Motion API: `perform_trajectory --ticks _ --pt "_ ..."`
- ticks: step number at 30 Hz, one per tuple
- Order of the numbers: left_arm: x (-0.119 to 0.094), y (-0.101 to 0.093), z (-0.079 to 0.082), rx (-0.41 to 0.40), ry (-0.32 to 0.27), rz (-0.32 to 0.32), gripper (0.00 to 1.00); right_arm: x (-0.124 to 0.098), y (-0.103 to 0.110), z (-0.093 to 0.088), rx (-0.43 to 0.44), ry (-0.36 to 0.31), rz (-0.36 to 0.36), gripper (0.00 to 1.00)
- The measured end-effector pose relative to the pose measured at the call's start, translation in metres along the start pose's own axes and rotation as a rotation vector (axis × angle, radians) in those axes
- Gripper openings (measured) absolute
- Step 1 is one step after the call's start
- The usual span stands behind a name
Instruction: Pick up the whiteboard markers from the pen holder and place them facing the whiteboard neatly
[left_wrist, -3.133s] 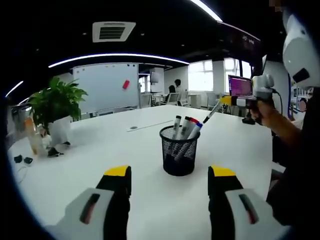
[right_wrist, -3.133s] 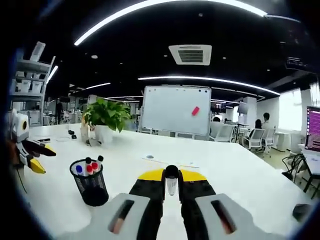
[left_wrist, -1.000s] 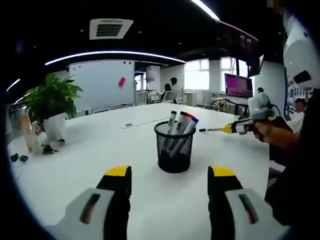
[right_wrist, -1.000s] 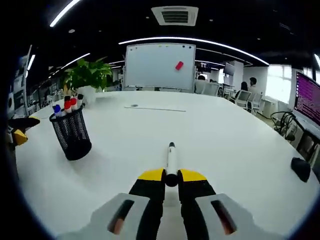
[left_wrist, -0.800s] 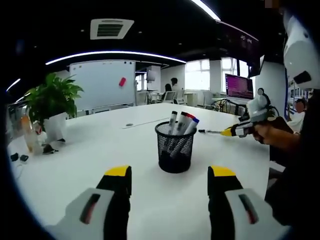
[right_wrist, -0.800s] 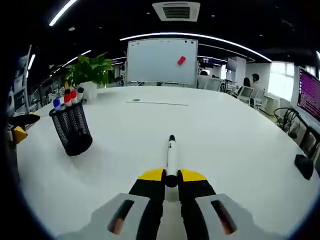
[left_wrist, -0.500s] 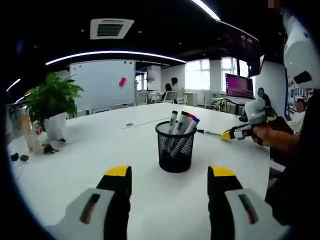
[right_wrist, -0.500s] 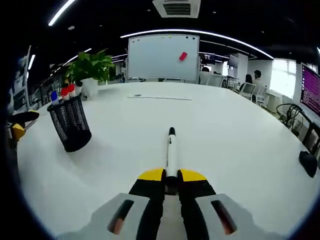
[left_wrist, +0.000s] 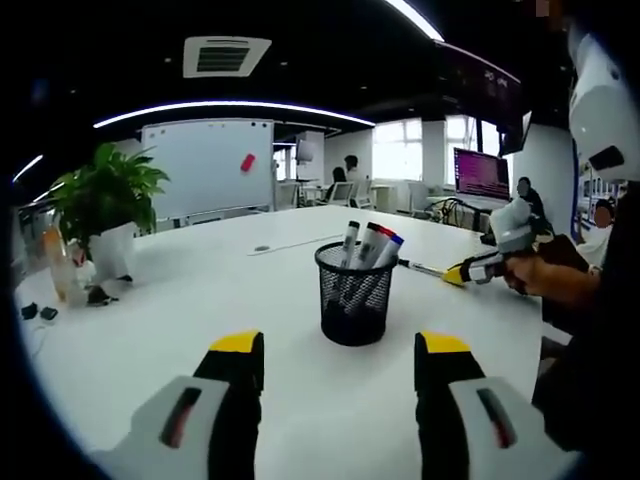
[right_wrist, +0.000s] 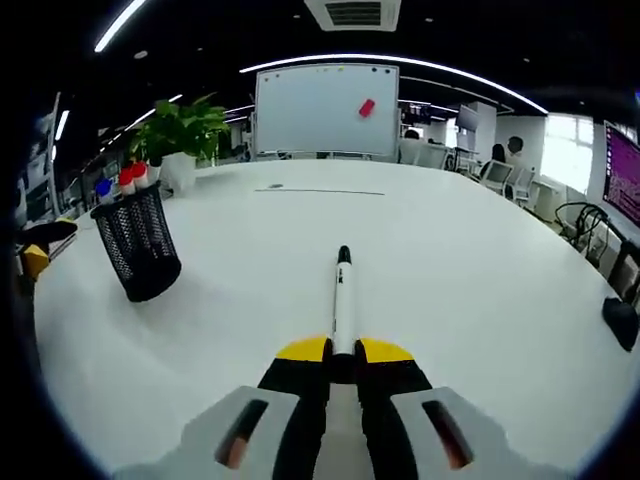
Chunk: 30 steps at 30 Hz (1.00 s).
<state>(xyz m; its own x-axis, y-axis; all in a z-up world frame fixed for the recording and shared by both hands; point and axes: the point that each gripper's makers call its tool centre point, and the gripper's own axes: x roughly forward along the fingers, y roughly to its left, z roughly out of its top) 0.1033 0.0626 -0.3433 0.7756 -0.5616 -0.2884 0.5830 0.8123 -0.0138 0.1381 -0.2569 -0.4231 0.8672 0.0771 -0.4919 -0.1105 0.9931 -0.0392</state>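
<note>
Office lights overhead, long white table below, and at its far end stands the whiteboard, our landmark for everything that follows. We have the right gripper low over the table with its jaws pinched tight on a marker, gripped at the tail so the capped tip sticks straight out ahead. And look where that tip aims: dead at the whiteboard. That looks like the point of the hold, since a marker lined up in the jaws can be laid down facing the whiteboard with no twisting.

Over on our left sits the holder, a black mesh cup, well short of the whiteboard, with the other markers poking up out of it, red and blue caps among them. We keep the left gripper parked on the side of the holder away from the whiteboard, jaws spread wide and holding nothing, seemingly ready for the next marker. From that side we also see the right gripper out beside the holder, marker tip forward.

Now the change: a moment ago the marker rode higher, and three seconds back it pointed up into the air. Since then we have brought it down and levelled it; in the right gripper view it reaches further across the table toward the whiteboard. Whether it is touching the table we cannot tell. The holder has stayed put and the left jaws are just as wide.
</note>
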Motion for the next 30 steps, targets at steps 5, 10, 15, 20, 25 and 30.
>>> perform_trajectory --ticks 5,10,15,20,25,30 --pt "0.0002 0.0017 -0.0027 -0.004 0.008 0.001 0.61 0.0003 0.0016 0.0002 -0.025 -0.007 0.003 0.13" --pt "0.0018 0.0004 -0.0026 -0.006 0.007 0.001 0.61 0.0 0.0023 0.0002 -0.025 -0.007 0.008 0.14" --pt "0.0017 0.0002 -0.0027 -0.005 0.008 0.0 0.61 -0.0003 0.0022 -0.0004 -0.018 -0.005 0.01 0.14" --pt "0.0012 0.0009 -0.0033 -0.005 0.009 0.001 0.61 -0.0005 0.0049 -0.0002 -0.008 -0.008 0.023 0.17" --pt "0.001 -0.0004 -0.0011 0.001 0.003 0.001 0.61 -0.0007 0.0049 -0.0003 -0.012 -0.006 0.021 0.18" --pt "0.0003 0.0005 -0.0018 -0.003 0.004 0.005 0.61 -0.0009 0.0043 0.0 -0.026 -0.011 0.014 0.22"
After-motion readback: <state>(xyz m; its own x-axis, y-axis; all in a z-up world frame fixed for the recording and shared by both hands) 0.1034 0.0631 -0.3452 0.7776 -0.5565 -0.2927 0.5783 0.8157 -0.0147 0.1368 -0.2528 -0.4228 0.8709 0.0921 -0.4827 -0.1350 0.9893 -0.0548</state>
